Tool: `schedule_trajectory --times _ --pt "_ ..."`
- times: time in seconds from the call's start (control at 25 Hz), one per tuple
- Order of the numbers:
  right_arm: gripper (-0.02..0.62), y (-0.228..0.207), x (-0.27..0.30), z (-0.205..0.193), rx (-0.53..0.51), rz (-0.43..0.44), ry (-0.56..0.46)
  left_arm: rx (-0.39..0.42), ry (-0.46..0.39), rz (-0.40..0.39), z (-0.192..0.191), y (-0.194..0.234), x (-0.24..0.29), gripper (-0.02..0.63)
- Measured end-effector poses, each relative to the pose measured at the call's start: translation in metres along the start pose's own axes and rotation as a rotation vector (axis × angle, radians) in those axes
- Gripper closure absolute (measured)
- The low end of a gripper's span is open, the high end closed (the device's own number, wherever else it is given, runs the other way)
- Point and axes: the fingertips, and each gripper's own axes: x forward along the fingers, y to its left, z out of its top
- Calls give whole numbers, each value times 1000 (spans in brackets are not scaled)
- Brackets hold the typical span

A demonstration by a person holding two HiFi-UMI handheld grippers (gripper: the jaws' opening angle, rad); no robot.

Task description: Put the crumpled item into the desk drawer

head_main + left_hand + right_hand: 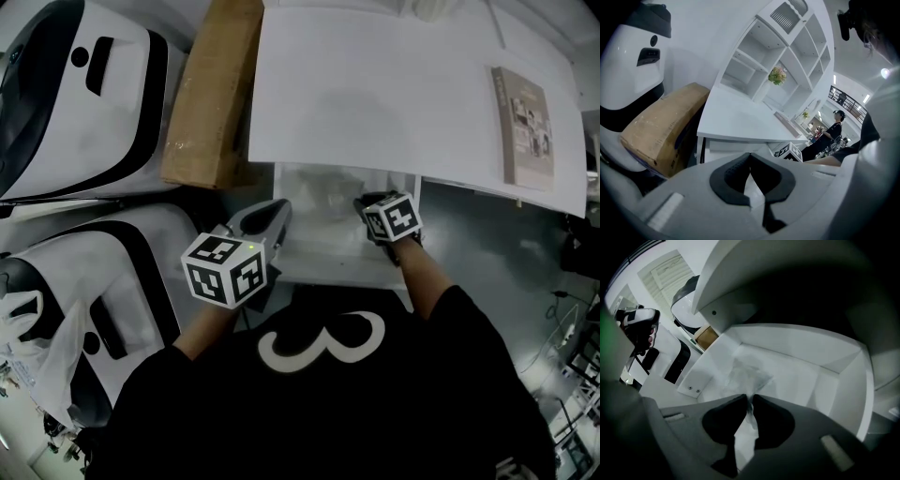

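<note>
The white desk drawer stands pulled out below the desk top. A crumpled, see-through plastic item lies in it near the back. My right gripper reaches inside the drawer. In the right gripper view the gripper is shut on a thin edge of the crumpled item, which spreads over the drawer floor in front of the back wall. My left gripper hovers at the drawer's left side. It is shut and holds nothing.
A brown cardboard box leans at the desk's left edge, with white and black machines beyond it. A book lies on the desk's right part. A white shelf unit and a standing person are far off.
</note>
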Motion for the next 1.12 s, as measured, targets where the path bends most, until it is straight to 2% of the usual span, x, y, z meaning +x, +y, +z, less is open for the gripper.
schedule_trajectory --times 0.52,0.84,0.96,1.12 --pt "535 -11 21 -13 28 -6 41 -30 16 21 -12 8 4 597" --pt "464 -13 22 -16 59 -1 51 -28 2 32 -9 10 0 597" --pt "401 -14 17 -13 77 -12 32 -22 -2 30 -8 8 -1 597" --pt "368 -21 4 -9 125 -54 -14 -15 -10 17 -8 3 -2 597"
